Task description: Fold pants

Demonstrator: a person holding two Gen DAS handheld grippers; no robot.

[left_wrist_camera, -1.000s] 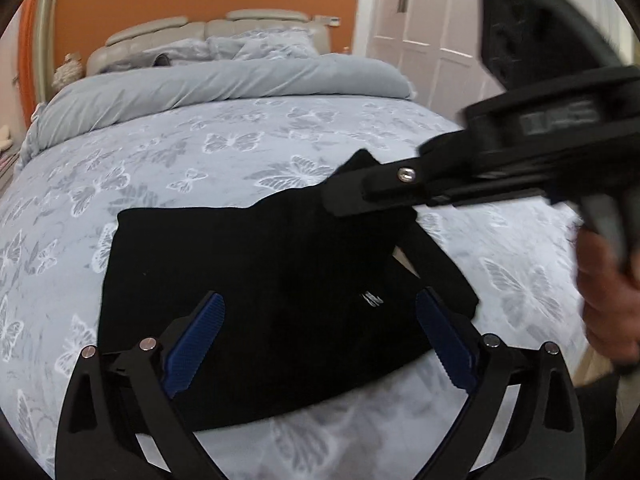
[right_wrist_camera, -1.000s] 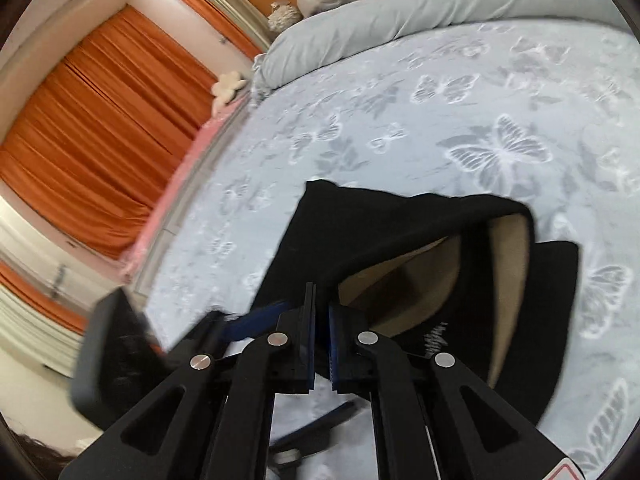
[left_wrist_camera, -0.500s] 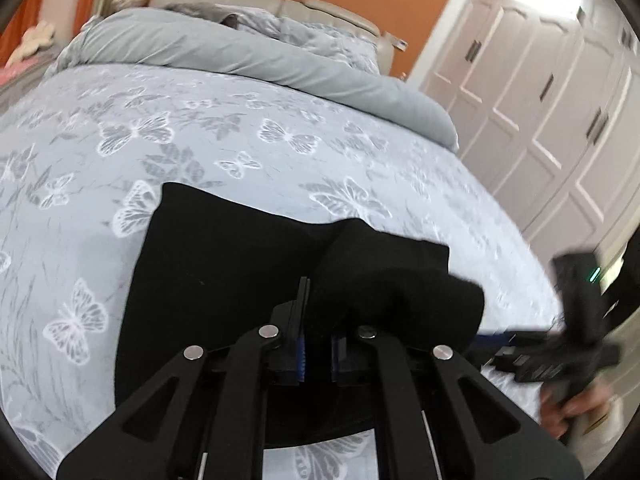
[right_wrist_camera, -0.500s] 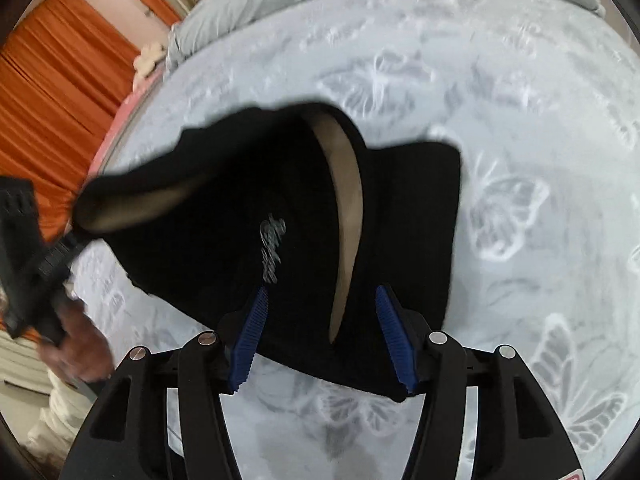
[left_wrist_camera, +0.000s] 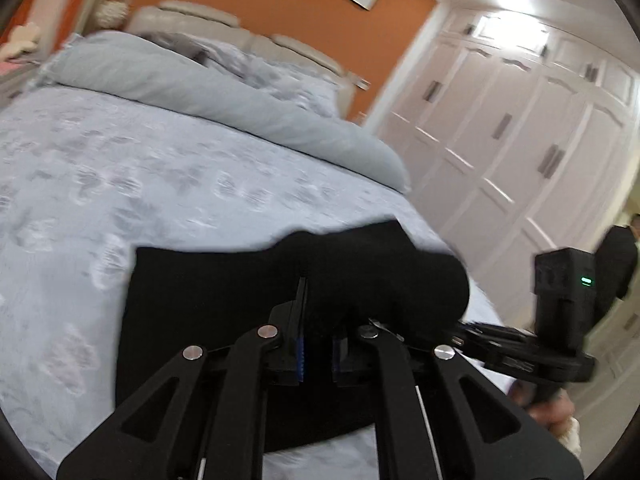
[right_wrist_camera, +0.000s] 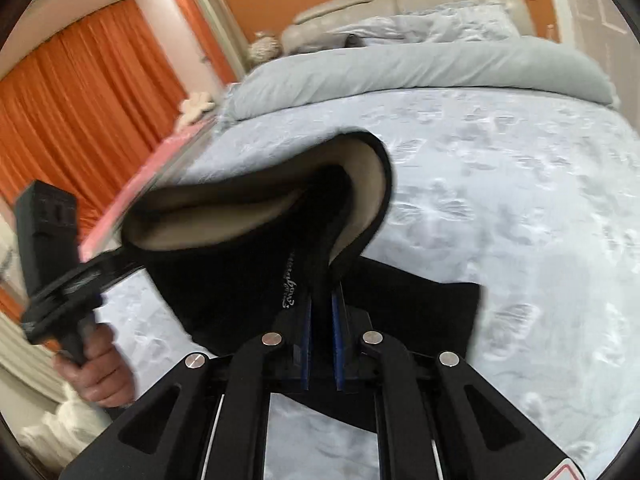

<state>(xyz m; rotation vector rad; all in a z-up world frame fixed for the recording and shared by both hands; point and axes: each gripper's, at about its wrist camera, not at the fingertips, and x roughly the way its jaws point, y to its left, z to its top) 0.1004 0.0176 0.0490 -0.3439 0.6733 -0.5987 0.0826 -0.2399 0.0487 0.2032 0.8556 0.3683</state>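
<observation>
Black pants (left_wrist_camera: 208, 300) with a beige lining (right_wrist_camera: 248, 220) lie partly folded on the bed. My left gripper (left_wrist_camera: 318, 344) is shut on the waist end of the pants and lifts it. My right gripper (right_wrist_camera: 320, 320) is shut on the same raised end, near silver script (right_wrist_camera: 290, 288). The waistband hangs open between the two grippers, above the flat part (right_wrist_camera: 440, 308). The right gripper also shows in the left wrist view (left_wrist_camera: 480, 332), and the left gripper's body shows in the right wrist view (right_wrist_camera: 68, 280).
The bed has a pale blue butterfly cover (left_wrist_camera: 120, 184) and a rolled grey duvet (left_wrist_camera: 208, 92) by the headboard. White wardrobe doors (left_wrist_camera: 520, 140) stand to the right. Orange curtains (right_wrist_camera: 80, 92) hang to the left.
The right gripper has shut on the pants' waist end. Both grippers have raised that end off the bed, and the waistband now hangs open showing its lining.
</observation>
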